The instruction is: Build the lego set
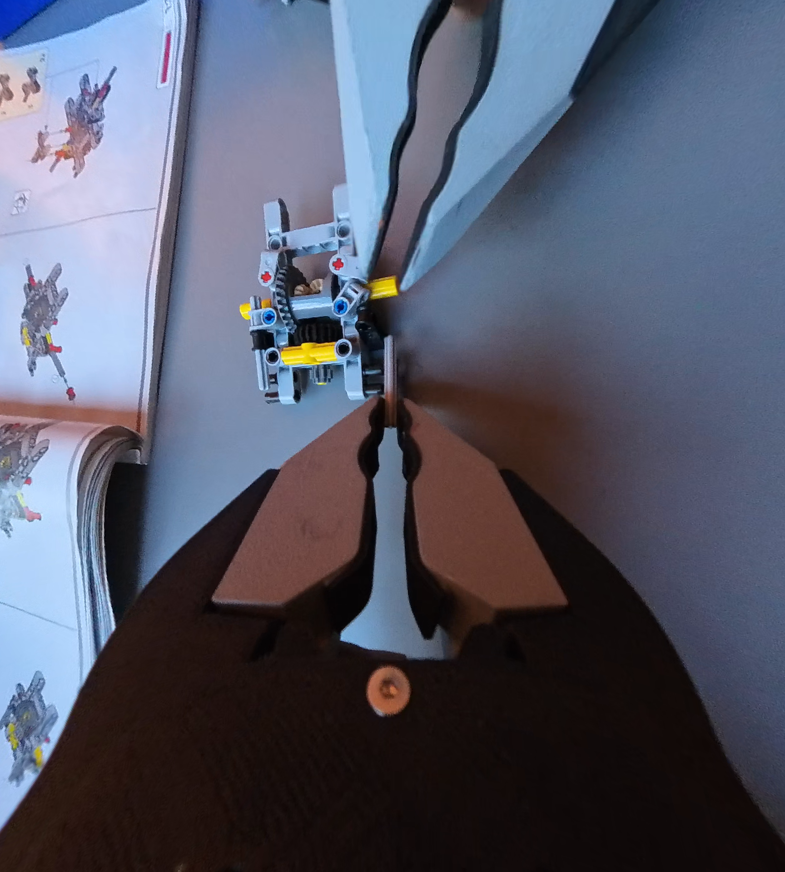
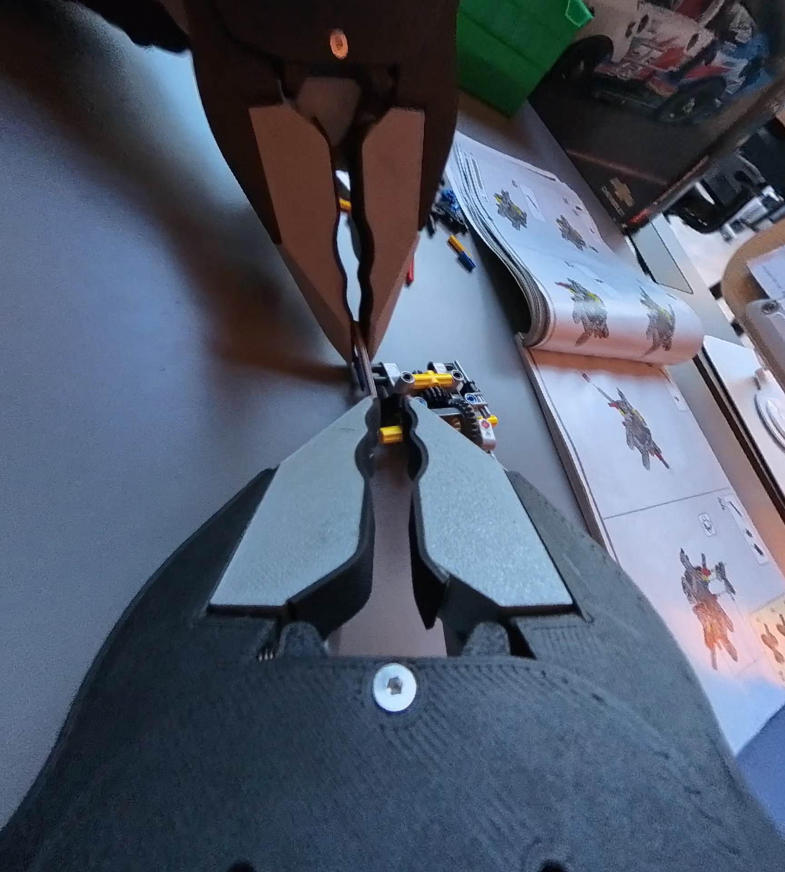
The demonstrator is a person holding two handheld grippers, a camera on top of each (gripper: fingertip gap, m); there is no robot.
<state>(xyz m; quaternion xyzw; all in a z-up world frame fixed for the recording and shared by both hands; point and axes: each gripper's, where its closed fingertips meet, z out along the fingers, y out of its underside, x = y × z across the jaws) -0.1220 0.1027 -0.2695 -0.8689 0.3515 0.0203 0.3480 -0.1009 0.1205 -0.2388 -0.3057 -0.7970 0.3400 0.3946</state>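
Observation:
A small grey, black and yellow brick model [image 1: 305, 321] with gears stands on the grey table [image 1: 617, 377]. My left gripper [image 1: 389, 406] is shut on a thin grey disc [image 1: 389, 373] at the model's right side; the pads pinch its lower edge. My right gripper [image 1: 387, 283] comes in from above, its tips around a yellow peg [image 1: 381, 285] that sticks out of the model. In the right wrist view my right gripper [image 2: 390, 415] is shut on that yellow peg [image 2: 390, 434], which spans pad to pad. The left gripper [image 2: 360, 344] and the model [image 2: 447, 401] show beyond it.
An open instruction booklet [image 1: 65, 236] lies left of the model, also in the right wrist view [image 2: 617, 424]. Loose small pieces [image 2: 456, 236] lie farther back. A green box [image 2: 508, 52] and a dark carton with a car picture [image 2: 664, 71] stand at the table's far side. Spacing between my two grippers at the tips: around 5 cm.

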